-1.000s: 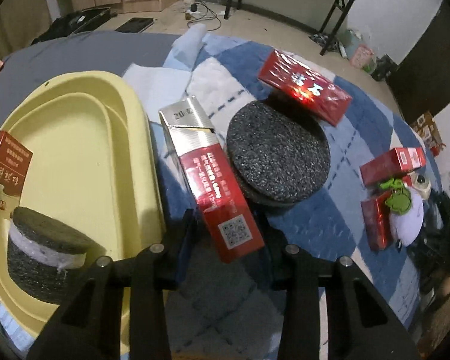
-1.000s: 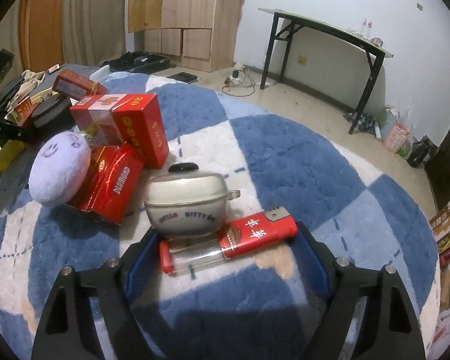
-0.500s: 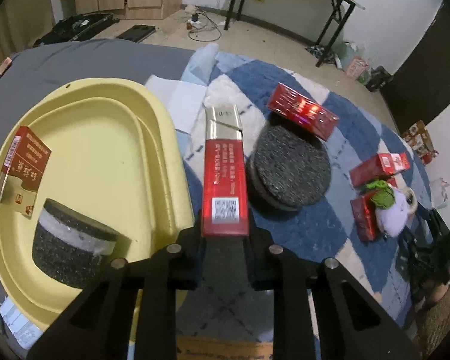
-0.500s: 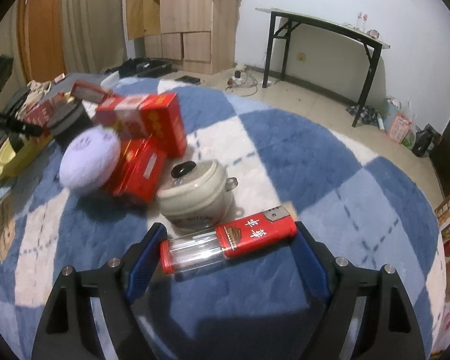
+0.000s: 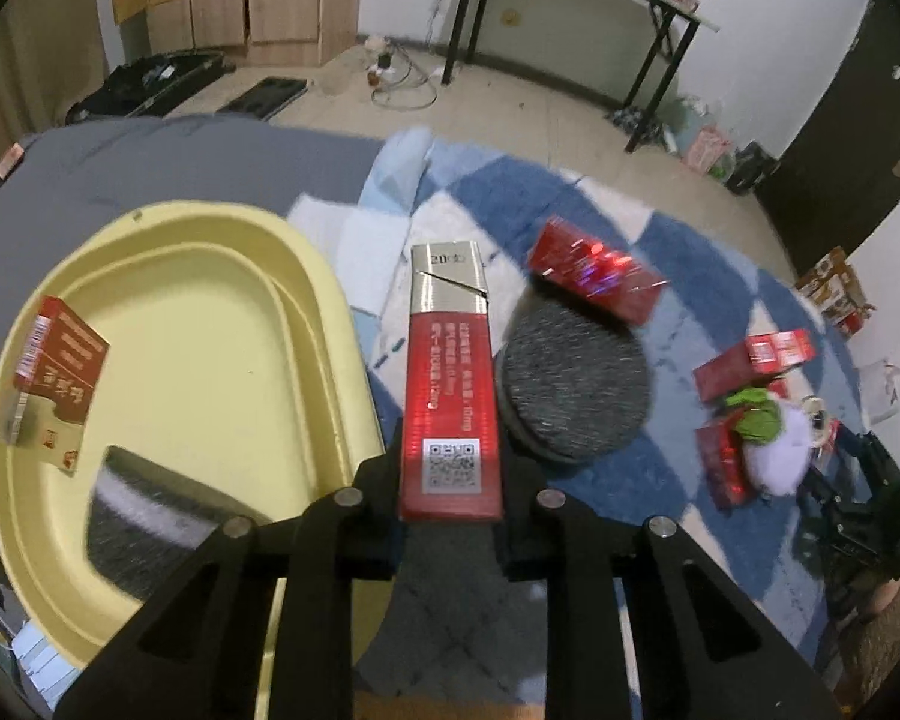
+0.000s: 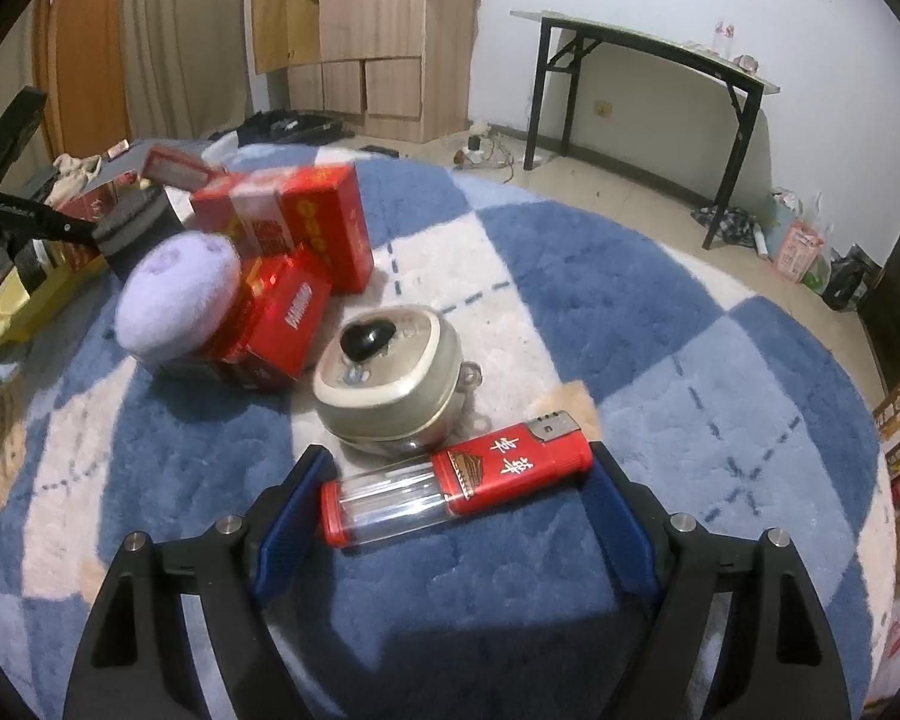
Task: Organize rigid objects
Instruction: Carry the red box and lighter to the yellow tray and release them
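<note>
Fingers [image 5: 390,468] clamp a red carton [image 5: 450,384] beside the yellow tray [image 5: 330,312] holding a red box [image 5: 60,372].

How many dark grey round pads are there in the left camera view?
2. One grey pad lies in the yellow tray; the other pad sits on the checked rug. More may be hidden.

**A lived-in room at home**

We see a home: a blue-and-white checked rug [image 6: 630,312] on a tiled floor [image 5: 540,120], wooden cabinets [image 6: 366,36] against the wall, a black folding table [image 6: 648,54], cables and bags lying about, and a dark door [image 5: 840,138].
</note>
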The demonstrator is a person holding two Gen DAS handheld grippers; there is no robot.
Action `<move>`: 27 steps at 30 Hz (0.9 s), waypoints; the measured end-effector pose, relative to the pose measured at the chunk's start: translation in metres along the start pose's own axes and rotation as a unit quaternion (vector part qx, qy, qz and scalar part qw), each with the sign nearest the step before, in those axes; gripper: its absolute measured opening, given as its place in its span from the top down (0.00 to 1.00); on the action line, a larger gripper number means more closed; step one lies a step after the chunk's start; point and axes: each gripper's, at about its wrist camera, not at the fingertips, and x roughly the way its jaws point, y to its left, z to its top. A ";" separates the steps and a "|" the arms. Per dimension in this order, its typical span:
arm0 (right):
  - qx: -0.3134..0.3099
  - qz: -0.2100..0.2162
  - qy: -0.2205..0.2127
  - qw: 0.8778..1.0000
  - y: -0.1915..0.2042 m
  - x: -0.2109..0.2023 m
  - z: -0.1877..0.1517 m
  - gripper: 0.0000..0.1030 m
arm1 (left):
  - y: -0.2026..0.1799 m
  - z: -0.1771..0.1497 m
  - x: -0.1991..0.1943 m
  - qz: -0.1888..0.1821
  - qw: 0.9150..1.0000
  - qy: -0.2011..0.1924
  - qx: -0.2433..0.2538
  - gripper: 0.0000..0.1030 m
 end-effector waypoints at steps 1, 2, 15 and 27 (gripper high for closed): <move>0.006 0.002 -0.003 1.000 0.000 -0.006 -0.001 0.20 | 0.001 0.000 -0.008 -0.001 1.000 -0.004 0.000 0.77; 0.014 0.002 -0.008 1.000 -0.002 -0.016 -0.002 0.20 | 0.003 -0.001 -0.019 -0.006 1.000 -0.009 -0.003 0.77; 0.034 -0.013 -0.065 0.997 0.036 -0.135 0.021 0.20 | 0.084 -0.004 -0.132 0.010 0.996 -0.077 -0.035 0.77; -0.064 0.129 -0.085 0.986 0.252 -0.090 0.167 0.20 | 0.188 -0.027 -0.114 0.050 0.995 -0.049 -0.074 0.77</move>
